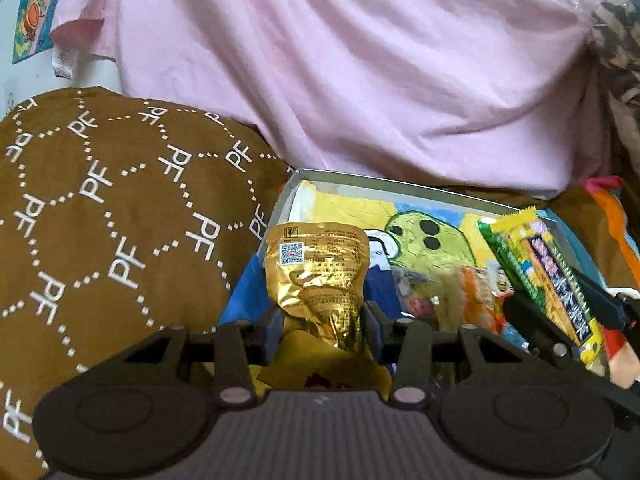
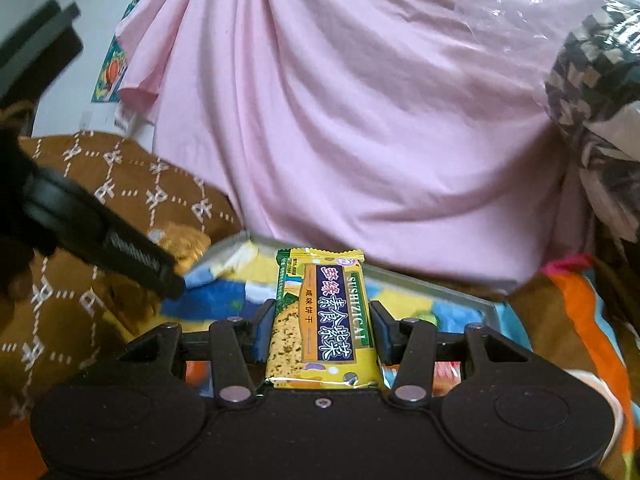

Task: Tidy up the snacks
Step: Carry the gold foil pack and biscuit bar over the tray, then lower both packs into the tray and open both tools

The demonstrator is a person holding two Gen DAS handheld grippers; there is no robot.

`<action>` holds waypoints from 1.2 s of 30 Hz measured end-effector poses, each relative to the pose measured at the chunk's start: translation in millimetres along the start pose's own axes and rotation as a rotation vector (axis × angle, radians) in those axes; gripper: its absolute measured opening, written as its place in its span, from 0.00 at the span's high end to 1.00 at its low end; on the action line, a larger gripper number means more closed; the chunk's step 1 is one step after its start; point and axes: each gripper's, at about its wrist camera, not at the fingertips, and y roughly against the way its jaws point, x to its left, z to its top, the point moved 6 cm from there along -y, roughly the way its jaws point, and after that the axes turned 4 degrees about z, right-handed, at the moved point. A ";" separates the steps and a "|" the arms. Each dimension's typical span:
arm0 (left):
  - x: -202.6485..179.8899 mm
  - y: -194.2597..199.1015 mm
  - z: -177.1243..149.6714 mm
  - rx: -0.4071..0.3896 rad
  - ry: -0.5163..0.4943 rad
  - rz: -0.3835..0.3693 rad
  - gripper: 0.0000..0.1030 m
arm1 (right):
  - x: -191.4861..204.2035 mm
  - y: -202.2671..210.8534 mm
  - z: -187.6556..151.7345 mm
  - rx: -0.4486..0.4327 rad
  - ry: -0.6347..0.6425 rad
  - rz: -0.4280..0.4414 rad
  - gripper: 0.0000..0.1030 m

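- Here, the left tongs (image 1: 320,330) clamp a gold pouch (image 1: 320,280), held above the tray (image 1: 384,185).
- The right tongs (image 2: 322,330) clamp a green-yellow cracker packet (image 2: 324,316), also above the tray.
- Step: carrying. Next, probably lowering each snack into a free spot and releasing.

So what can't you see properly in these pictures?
- Bottom of the gold packet: left view, hidden behind the left tool.
- Snacks in the box: left view, blurred, partly covered by the green and yellow packet.
- Right view: the right tool and that packet block the box's contents.
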 end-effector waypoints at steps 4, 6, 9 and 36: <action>0.4 -20.8 -0.5 0.013 0.005 -0.014 0.54 | 1.0 -22.9 5.2 -0.010 -0.004 0.011 0.52; -1.2 -28.0 -2.1 0.013 -0.003 -0.023 0.54 | 1.4 -35.0 4.7 0.001 0.017 0.007 0.52; -1.5 -35.5 -6.8 0.021 0.008 -0.028 0.54 | 0.8 -51.4 3.7 0.028 0.026 0.012 0.52; 9.7 -19.8 -6.5 0.015 0.120 -0.089 0.19 | -3.1 -84.2 -3.5 0.120 0.052 0.015 0.30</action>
